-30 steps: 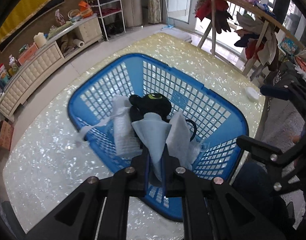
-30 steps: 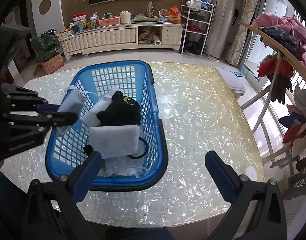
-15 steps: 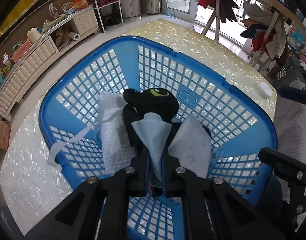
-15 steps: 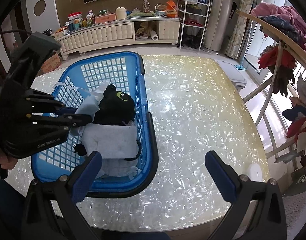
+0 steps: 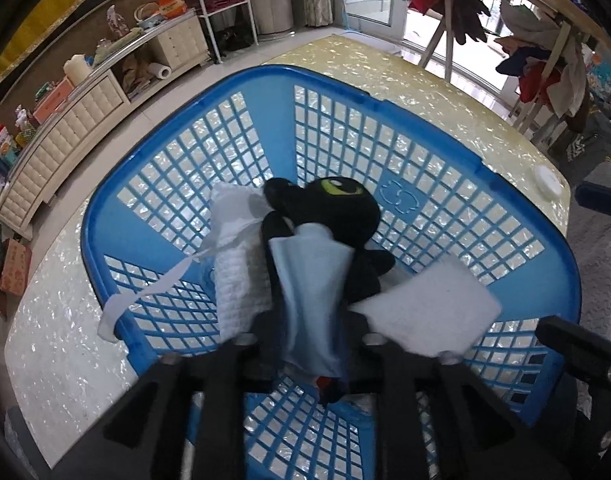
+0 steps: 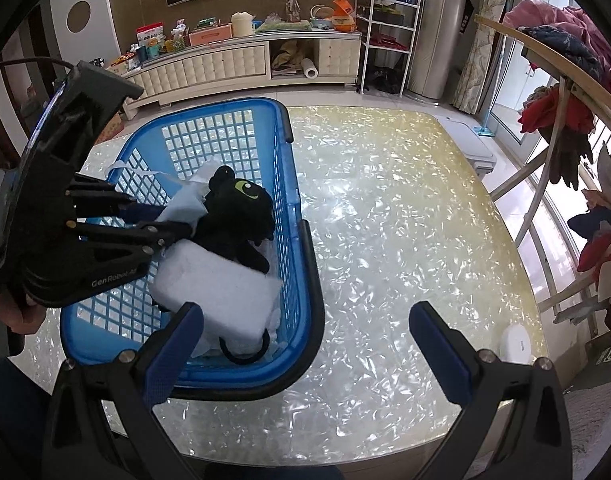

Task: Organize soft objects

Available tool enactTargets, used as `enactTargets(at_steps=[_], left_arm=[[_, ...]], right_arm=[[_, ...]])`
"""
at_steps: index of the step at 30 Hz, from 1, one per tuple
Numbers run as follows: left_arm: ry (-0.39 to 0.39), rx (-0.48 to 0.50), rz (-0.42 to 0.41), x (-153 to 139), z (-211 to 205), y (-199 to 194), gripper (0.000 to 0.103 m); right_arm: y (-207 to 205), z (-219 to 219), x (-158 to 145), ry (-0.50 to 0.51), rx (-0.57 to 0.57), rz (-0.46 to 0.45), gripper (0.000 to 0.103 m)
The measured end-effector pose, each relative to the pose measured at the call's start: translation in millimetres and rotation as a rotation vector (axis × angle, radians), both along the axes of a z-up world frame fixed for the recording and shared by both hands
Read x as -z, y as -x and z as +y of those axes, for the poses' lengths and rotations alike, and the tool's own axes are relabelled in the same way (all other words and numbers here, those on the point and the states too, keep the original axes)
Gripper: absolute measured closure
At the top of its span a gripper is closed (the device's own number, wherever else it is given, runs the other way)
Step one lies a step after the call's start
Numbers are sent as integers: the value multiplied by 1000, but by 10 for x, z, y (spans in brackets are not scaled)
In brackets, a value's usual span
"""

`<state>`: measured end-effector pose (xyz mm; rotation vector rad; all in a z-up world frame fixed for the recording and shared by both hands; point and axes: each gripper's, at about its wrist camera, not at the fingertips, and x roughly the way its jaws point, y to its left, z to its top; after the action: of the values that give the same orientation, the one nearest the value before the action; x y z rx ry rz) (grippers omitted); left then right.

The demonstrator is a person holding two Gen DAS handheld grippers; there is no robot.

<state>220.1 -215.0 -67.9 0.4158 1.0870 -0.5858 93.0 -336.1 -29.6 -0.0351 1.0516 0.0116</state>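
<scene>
Left gripper (image 5: 311,344), jaws just parted with the pale blue cloth (image 5: 311,292) loose between them, hangs inside the blue basket (image 6: 305,280) over the black plush toy (image 6: 237,216) and white pad (image 6: 217,296), while right gripper (image 6: 305,344) stands wide open and empty above the near table (image 6: 405,240)
</scene>
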Motion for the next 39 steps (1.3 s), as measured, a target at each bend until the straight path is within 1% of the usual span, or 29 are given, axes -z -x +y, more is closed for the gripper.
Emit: enactTargets(at_steps=[1, 2, 4, 7, 13, 17, 18, 20, 23, 28, 34, 39], left_arm=[[-3, -7, -4, -4, 2, -3, 64], [0, -11, -9, -15, 6, -12, 48], [14, -10, -16, -46, 11, -18, 31], [9, -7, -25, -56, -3, -16, 23], [3, -7, -17, -60, 0, -7, 23], [34, -7, -8, -144, 20, 22, 23], [38, -9, -14, -158, 30, 23, 22], [44, -24, -43, -237, 71, 51, 17], [56, -46, -67, -332, 134, 67, 13], [79, -69, -98, -475, 270, 143, 12], [105, -108, -117, -557, 561, 322, 12], [134, -168, -129, -592, 939, 526, 12]], right_arm=[[2, 2, 3, -1, 0, 0, 0], [4, 3, 3, -1, 0, 0, 0], [7, 4, 2, -1, -2, -2, 0], [12, -13, 12, -3, 3, -1, 0], [30, -21, 19, -3, 13, 2, 0], [52, -14, 1, 0, 19, 2, 0], [60, -9, -14, 0, 19, 0, 0], [68, 4, -39, 4, 19, -7, 0], [93, 39, -91, 9, 18, -17, 0], [138, 137, -162, 17, 14, -33, 0], [205, 336, -247, 14, -6, -52, 0], [274, 582, -298, 16, -34, -63, 0]])
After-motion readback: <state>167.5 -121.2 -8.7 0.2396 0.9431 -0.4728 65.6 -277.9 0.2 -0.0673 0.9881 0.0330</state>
